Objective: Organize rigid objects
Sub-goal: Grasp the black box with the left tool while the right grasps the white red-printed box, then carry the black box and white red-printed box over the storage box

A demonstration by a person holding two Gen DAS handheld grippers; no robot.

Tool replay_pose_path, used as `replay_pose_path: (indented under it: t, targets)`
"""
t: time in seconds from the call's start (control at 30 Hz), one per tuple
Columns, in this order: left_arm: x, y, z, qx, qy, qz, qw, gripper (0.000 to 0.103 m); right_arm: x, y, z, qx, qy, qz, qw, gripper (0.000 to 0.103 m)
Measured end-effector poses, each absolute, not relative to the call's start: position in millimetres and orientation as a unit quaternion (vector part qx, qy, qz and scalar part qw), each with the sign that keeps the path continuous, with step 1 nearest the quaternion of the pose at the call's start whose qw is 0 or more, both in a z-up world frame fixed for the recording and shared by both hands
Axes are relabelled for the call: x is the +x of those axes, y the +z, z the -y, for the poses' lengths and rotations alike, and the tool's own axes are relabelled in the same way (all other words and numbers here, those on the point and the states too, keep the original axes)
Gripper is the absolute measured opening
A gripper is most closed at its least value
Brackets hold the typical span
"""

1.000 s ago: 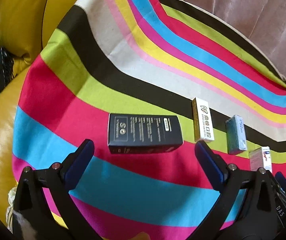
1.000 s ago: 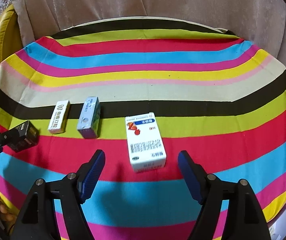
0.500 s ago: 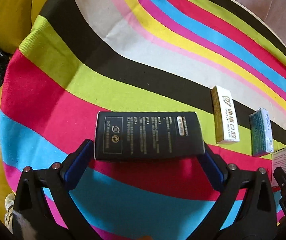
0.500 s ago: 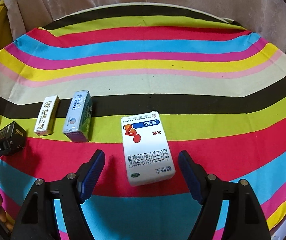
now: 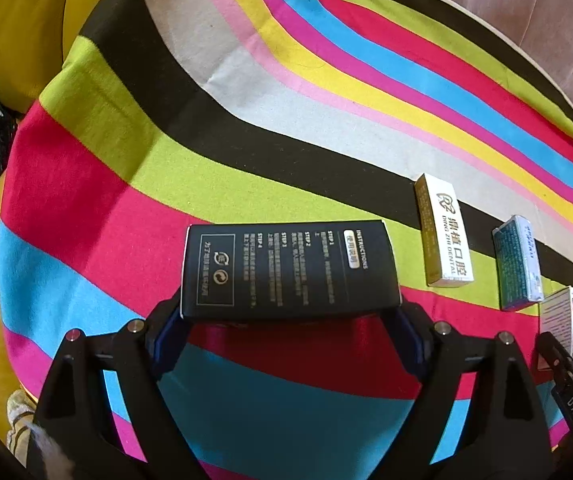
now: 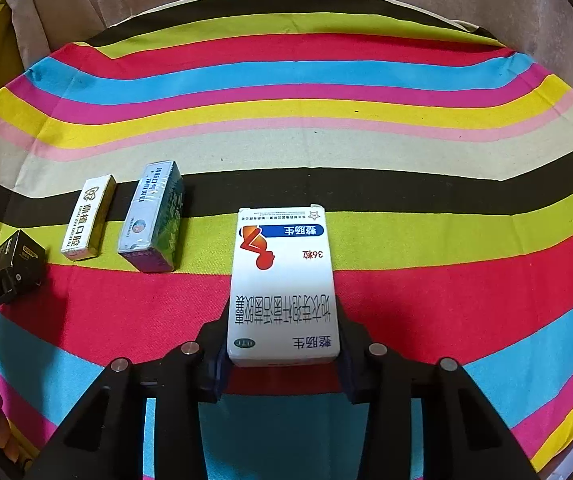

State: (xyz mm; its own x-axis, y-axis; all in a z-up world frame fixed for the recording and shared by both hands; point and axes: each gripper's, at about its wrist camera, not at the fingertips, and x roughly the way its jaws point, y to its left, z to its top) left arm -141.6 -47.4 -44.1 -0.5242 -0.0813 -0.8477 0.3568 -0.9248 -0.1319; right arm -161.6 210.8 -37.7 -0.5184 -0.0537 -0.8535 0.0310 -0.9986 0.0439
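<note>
Advice for this grasp: squeeze each carton squarely across its sides and lift level. On the striped cloth (image 6: 366, 120), near its front edge, the left gripper (image 5: 286, 332) is closing across the black box (image 5: 286, 268); the right gripper (image 6: 282, 360) is closing narrowly on the white medicine box (image 6: 282, 284). 2 small boxes lie between.

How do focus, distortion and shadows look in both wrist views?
Left wrist: stripes on the striped cloth bow from fisheye; print on the black box stays readable. Right wrist: white box sharp, dark shadow beneath its near end; black vignette in the corners.
</note>
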Motion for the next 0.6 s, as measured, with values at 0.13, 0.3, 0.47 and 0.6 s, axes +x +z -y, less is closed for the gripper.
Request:
replay_pose_path:
  t: [0.13,0.3,0.47,0.6]
  targets:
    - [-129.2,-40.7,49.7,0.464,-0.862,-0.166,0.124,0.087,-151.2,-31.5,-212.3,0.484,-0.874,0.013,0.025,0.042]
    - [-113.8,-31.8,52.1,0.45,-0.868,-0.175,0.12,0.087,-135.6,-23.3,-212.5,0.475,-0.88,0.01,0.028,0.042]
    - [-96.7,-23.0,50.3,0.438,-0.874,-0.176,0.118,0.087,-117.5,-16.9,-212.3,0.469,-0.883,0.003,0.031,0.042]
    - [-80.8,-14.7,46.4,0.426,-0.881,-0.17,0.115,0.087,-105.2,-11.4,-217.8,0.465,-0.885,0.005,0.032,0.042]
